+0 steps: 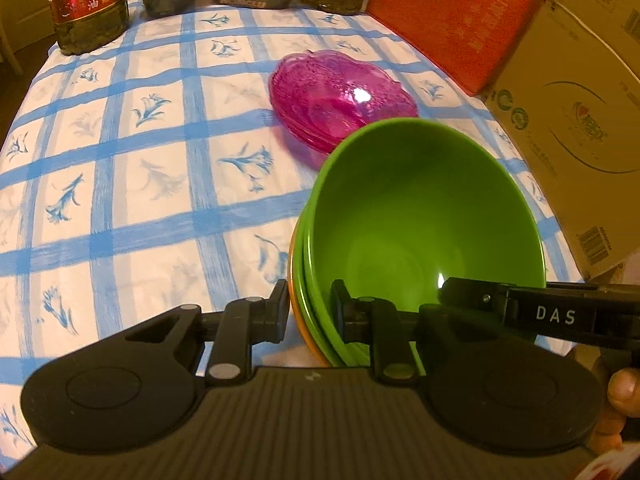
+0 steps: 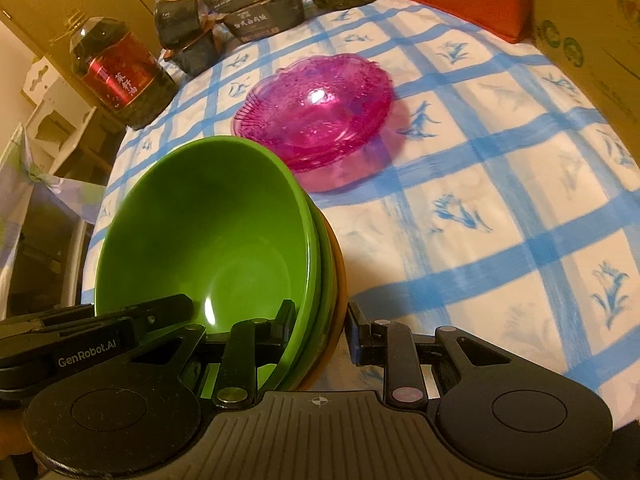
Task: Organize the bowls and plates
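The tablecloth (image 1: 160,168) is white with a blue check and small blue flower sprigs in the squares. Near, the top bowl (image 1: 420,216) of the stack is bright green, a second green rim under it and an orange one (image 2: 340,280) lowest. Beyond, the glass dish (image 2: 320,116) is translucent magenta, ribbed. Far left, the oil bottle (image 1: 86,0) wears a red label. Far right stands a red box (image 1: 460,16) beside plain brown cardboard (image 1: 580,112).

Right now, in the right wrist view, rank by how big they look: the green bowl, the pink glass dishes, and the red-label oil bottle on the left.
1. green bowl, though it is nearest the camera, so its lead may be inflated.
2. pink glass dishes.
3. oil bottle, farther back at the table edge, so its true size is unsure.
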### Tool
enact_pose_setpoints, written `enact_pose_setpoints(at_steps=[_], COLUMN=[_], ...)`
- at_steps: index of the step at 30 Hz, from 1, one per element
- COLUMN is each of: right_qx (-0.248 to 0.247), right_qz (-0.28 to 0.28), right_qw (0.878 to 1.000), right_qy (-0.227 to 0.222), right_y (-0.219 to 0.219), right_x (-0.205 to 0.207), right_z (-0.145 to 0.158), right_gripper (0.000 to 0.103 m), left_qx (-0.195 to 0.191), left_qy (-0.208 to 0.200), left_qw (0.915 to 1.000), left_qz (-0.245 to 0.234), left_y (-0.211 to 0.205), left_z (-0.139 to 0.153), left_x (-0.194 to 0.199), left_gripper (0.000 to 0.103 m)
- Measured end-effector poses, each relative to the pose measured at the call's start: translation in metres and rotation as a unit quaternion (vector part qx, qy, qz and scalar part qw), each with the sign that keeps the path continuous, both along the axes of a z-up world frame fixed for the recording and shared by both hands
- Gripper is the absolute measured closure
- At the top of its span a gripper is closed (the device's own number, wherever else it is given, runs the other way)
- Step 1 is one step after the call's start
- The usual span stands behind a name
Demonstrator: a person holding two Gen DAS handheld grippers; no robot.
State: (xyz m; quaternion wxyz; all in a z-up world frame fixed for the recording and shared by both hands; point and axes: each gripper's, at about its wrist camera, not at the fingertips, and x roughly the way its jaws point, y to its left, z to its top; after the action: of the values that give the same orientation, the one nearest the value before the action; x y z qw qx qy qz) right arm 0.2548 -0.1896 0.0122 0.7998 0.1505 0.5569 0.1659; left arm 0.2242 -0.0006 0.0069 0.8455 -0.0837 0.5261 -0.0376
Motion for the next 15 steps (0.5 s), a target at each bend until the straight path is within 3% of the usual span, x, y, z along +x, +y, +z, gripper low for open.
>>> enact_pose_setpoints(at_steps=[15], right_qx=[0.001], right_qz=[-0.009], right_qw=[1.0], right_qy=[-0.013], right_y=[-0.031], right_x=[-0.014], right_z=[0.017], right_gripper=[0.077], left_qx=[-0.003], left_qy=[-0.007], left_qw=[0.9999], left_qz=[-0.009], left_y=[-0.028], left_z=[0.015], left_x=[-0.014], left_gripper=[0.084])
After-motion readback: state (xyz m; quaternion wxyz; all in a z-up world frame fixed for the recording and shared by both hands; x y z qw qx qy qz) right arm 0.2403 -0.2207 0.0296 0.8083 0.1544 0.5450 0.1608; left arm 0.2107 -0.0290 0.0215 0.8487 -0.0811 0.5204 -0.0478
